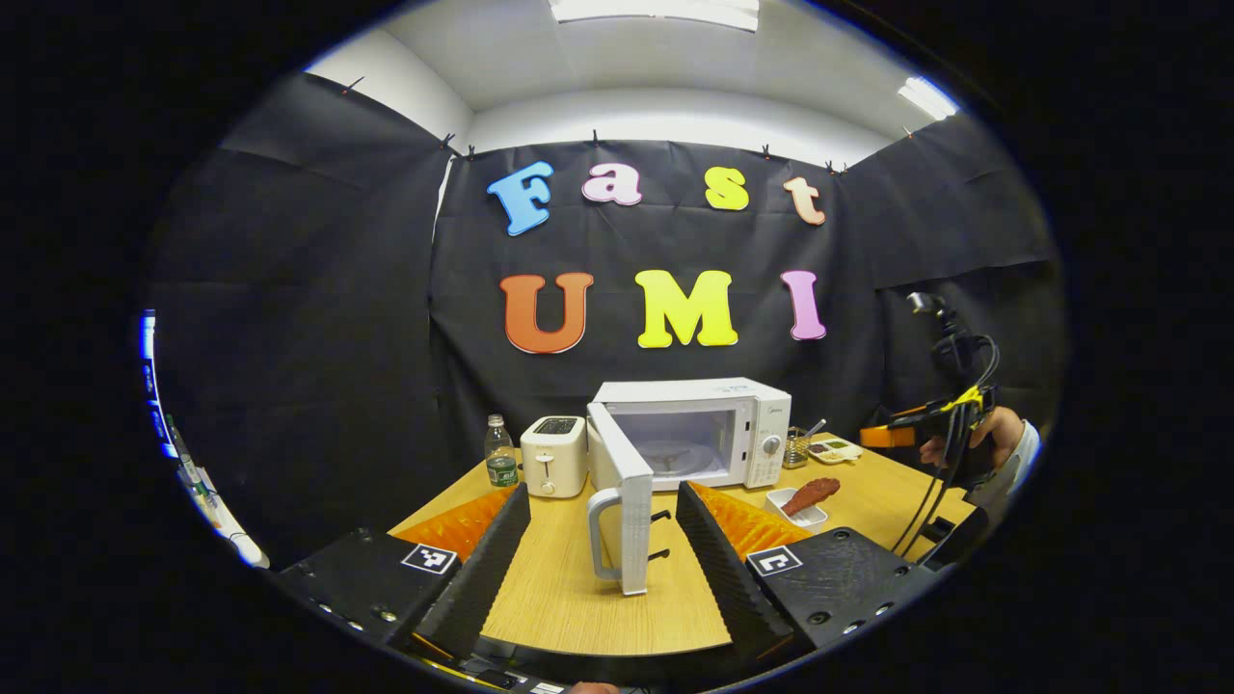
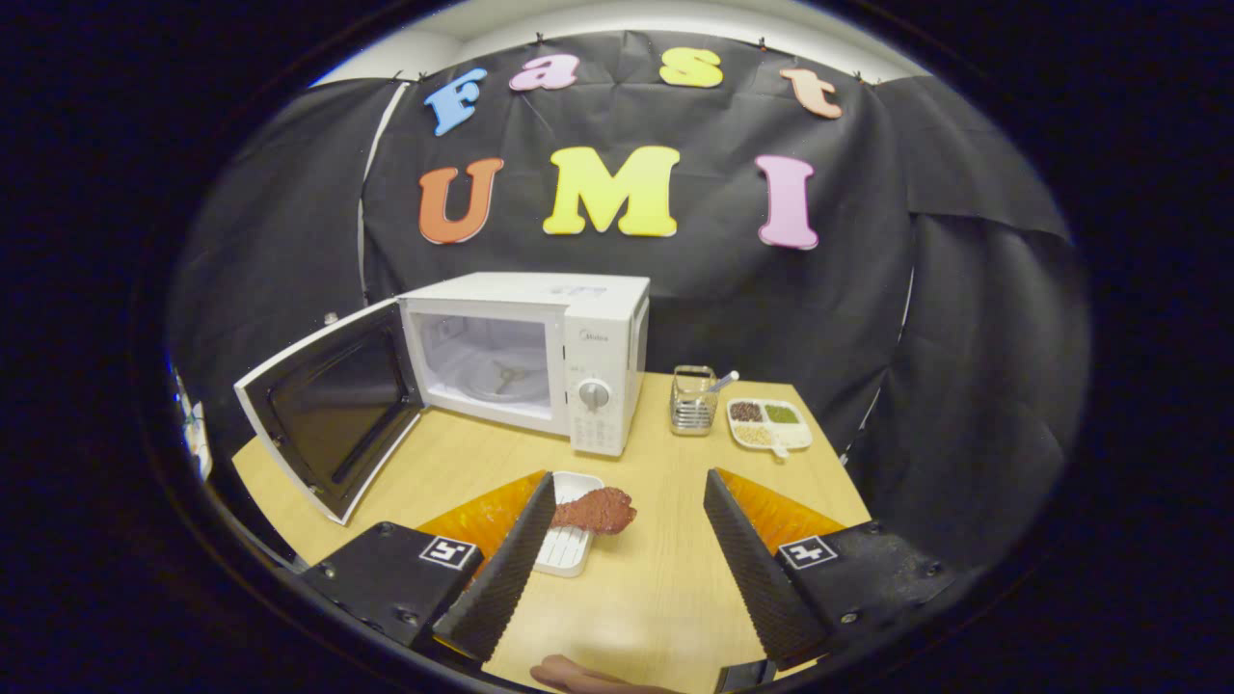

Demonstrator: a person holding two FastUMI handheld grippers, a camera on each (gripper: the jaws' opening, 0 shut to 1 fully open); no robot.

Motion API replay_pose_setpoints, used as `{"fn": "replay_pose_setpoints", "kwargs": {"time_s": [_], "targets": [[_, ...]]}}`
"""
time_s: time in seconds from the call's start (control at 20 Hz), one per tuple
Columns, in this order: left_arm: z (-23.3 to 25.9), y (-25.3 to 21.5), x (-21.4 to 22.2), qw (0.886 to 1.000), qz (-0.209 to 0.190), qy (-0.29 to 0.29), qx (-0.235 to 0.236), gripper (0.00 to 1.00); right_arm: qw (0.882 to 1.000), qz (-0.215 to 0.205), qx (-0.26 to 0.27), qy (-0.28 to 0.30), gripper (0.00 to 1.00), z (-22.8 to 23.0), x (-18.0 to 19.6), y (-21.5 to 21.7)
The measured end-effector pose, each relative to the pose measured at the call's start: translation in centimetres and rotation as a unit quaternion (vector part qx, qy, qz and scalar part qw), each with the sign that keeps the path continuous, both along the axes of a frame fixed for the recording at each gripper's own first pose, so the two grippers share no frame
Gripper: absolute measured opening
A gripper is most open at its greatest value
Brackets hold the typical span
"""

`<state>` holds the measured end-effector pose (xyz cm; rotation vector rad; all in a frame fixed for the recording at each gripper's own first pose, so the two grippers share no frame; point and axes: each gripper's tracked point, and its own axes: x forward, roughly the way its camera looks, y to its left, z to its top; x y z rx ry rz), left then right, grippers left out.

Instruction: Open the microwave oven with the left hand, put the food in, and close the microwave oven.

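Left claw point(image 1: 603, 564): two wedge-shaped fingers with ribbed inner faces, each backed by a translucent orange ribbed panel. Each finger mounts on a black block carrying a square black-and-white marker and recessed screws.

Right claw point(image 2: 622, 569): same construction, with ribbed wedge fingers, orange panels, black mounting blocks, square markers and screws. In the left gripper view, its body point(image 1: 916, 424) shows orange and yellow parts, with black cables hanging below. A white sleeve point(image 1: 1020, 451) sits beside it.

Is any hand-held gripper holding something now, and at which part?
Nothing is held: the left hand-held gripper and right hand-held gripper are both open.
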<state>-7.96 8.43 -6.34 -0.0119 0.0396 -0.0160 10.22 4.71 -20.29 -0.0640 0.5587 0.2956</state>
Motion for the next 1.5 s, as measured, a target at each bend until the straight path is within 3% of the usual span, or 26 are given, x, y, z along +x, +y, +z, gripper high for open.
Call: {"fn": "replay_pose_setpoints", "kwargs": {"time_s": [0.1, 0.15, 0.3, 0.35, 0.4, 0.45, 0.5, 0.55, 0.6, 0.65, 0.7, 0.75, 0.8, 0.85, 0.9, 1.0, 1.05, 1.1, 1.15, 1.2, 1.5], "targets": [[1.3, -1.4, -0.4, 1.0, -0.008, -0.015, -0.006, 0.93, 0.998, 0.017, 0.013, 0.052, 0.98, -2.3, 1.3, 0.4], [2.0, -2.0, -0.6, 1.0, -0.013, -0.024, -0.009, 0.93, 0.997, 0.018, 0.02, 0.071, 0.91, -3.2, 2.0, 0.2], [3.1, -3.5, -0.4, 0.999, -0.026, -0.033, -0.022, 0.93, 0.993, 0.018, 0.044, 0.111, 0.89, -5.9, 4.5, -0.3], [3.4, -3.9, -0.4, 0.999, -0.031, -0.034, -0.027, 0.93, 0.99, 0.019, 0.059, 0.127, 0.96, -6.8, 4.9, -0.3], [3.7, -4.4, -0.3, 0.998, -0.036, -0.035, -0.028, 0.93, 0.986, 0.028, 0.079, 0.146, 0.82, -7.7, 4.9, 0.1], [4.0, -4.8, -0.2, 0.998, -0.04, -0.038, -0.027, 0.93, 0.982, 0.036, 0.097, 0.16, 0.93, -8.5, 5.1, 0.6], [4.1, -4.8, 0.1, 0.998, -0.039, -0.039, -0.024, 0.93, 0.979, 0.046, 0.108, 0.168, 0.9, -9.1, 5.3, 0.8], [4.0, -4.7, 0.2, 0.998, -0.036, -0.039, -0.023, 0.93, 0.976, 0.055, 0.119, 0.175, 0.76, -9.7, 5.6, 1.0], [4.0, -5.0, 0.3, 0.998, -0.037, -0.038, -0.023, 0.93, 0.973, 0.062, 0.129, 0.183, 0.83, -10.3, 5.6, 1.2], [3.9, -5.3, 0.5, 0.998, -0.04, -0.037, -0.023, 0.93, 0.968, 0.068, 0.144, 0.194, 0.8, -10.8, 5.5, 1.7], [3.6, -5.6, 0.5, 0.998, -0.043, -0.033, -0.022, 0.93, 0.962, 0.075, 0.159, 0.21, 0.63, -11.3, 5.3, 2.3], [3.4, -5.8, 0.5, 0.998, -0.048, -0.03, -0.024, 0.93, 0.957, 0.075, 0.168, 0.223, 0.59, -11.8, 5.2, 2.5], [3.3, -6.0, 0.5, 0.998, -0.05, -0.028, -0.025, 0.93, 0.955, 0.074, 0.171, 0.232, 0.66, -12.3, 5.3, 2.6], [3.4, -5.9, 0.6, 0.998, -0.047, -0.028, -0.024, 0.93, 0.951, 0.074, 0.174, 0.243, 0.63, -12.6, 5.1, 2.8], [3.3, -5.5, 0.6, 0.999, -0.04, -0.029, -0.019, 0.93, 0.948, 0.08, 0.18, 0.248, 0.46, -12.7, 5.1, 3.2], [3.1, -5.3, 0.7, 0.999, -0.031, -0.027, -0.007, 0.93, 0.944, 0.087, 0.191, 0.253, 0.36, -12.6, 4.7, 3.9], [3.0, -5.5, 0.6, 0.999, -0.032, -0.025, -0.004, 0.93, 0.943, 0.101, 0.194, 0.251, 0.18, -12.1, 4.1, 4.1], [3.0, -5.7, 0.5, 0.999, -0.034, -0.024, -0.003, 0.93, 0.946, 0.105, 0.187, 0.243, 0.22, -11.7, 4.0, 4.2], [3.1, -5.8, 0.5, 0.999, -0.037, -0.024, -0.004, 0.93, 0.952, 0.103, 0.173, 0.232, 0.09, -11.4, 3.8, 4.0], [3.1, -6.0, 0.4, 0.999, -0.04, -0.022, -0.005, 0.93, 0.956, 0.105, 0.158, 0.223, 0.16, -10.9, 3.4, 3.9], [3.1, -6.7, -0.8, 0.998, -0.061, -0.024, -0.003, 0.93, 0.978, 0.119, 0.076, 0.154, 0.14, -6.6, 0.6, 4.5]]}}
